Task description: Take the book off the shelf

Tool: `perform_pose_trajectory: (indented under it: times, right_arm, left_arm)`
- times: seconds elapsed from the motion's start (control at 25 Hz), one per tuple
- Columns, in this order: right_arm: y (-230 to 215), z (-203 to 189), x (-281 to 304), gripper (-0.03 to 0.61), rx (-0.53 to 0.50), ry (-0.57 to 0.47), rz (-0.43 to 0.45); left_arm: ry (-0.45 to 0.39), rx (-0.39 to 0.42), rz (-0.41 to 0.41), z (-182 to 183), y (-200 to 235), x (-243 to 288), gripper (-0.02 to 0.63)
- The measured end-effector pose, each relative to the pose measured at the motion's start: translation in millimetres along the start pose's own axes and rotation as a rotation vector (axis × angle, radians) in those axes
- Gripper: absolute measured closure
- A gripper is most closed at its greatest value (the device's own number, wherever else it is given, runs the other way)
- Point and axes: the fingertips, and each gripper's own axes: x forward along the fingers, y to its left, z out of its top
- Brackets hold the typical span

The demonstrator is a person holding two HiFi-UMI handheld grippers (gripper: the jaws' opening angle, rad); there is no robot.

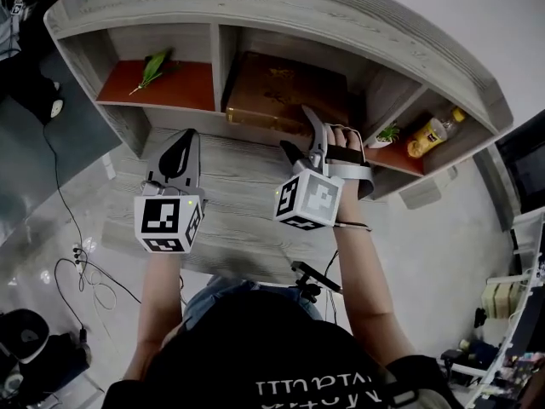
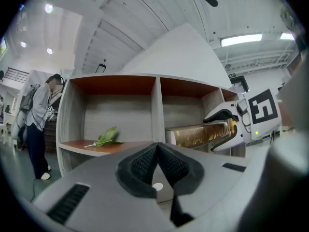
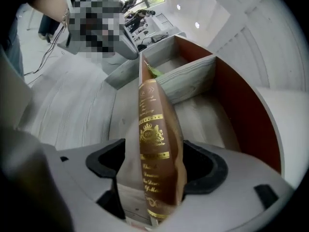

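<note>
Our right gripper [image 1: 304,135] has its jaws clamped on the gilt spine of the book [image 1: 285,92]. It is a brown hardback lying flat in the middle bay of the grey wood-grain shelf [image 1: 255,7], spine outward, long axis across the bay. The left gripper [image 1: 177,156] jaws are pressed together, empty.

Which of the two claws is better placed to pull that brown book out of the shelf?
The right claw: its jaws clamp the book in the middle compartment. The left claw is shut on nothing, away from it.
</note>
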Motion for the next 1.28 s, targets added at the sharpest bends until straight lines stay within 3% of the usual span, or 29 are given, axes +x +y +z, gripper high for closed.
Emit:
perform_pose_trajectory:
  times: [0.36,0.68,1.0,1.08,1.28]
  right_arm:
    - [-5,2,29,0.202,-0.047,0.136,0.050]
    - [-8,1,34,0.253,-0.064,0.162,-0.040]
    - [-5,2,26,0.257,-0.073,0.177,-0.076]
    - [-4,2,22,0.298,-0.075,0.176,-0.093]
    - [-2,4,12,0.299,-0.063,0.184,-0.132]
  left_arm:
    - [-0.021,-0.019,-0.051,2,3,9,0.603]
    - [-0.033,-0.041,-0.097,1,2,18,0.603]
    - [-0.033,-0.058,-0.126,-4,2,15,0.603]
    - [-0.031,-0.062,-0.132,-6,2,13,0.603]
    - [-0.030,-0.066,-0.159,-9,0,9,0.603]
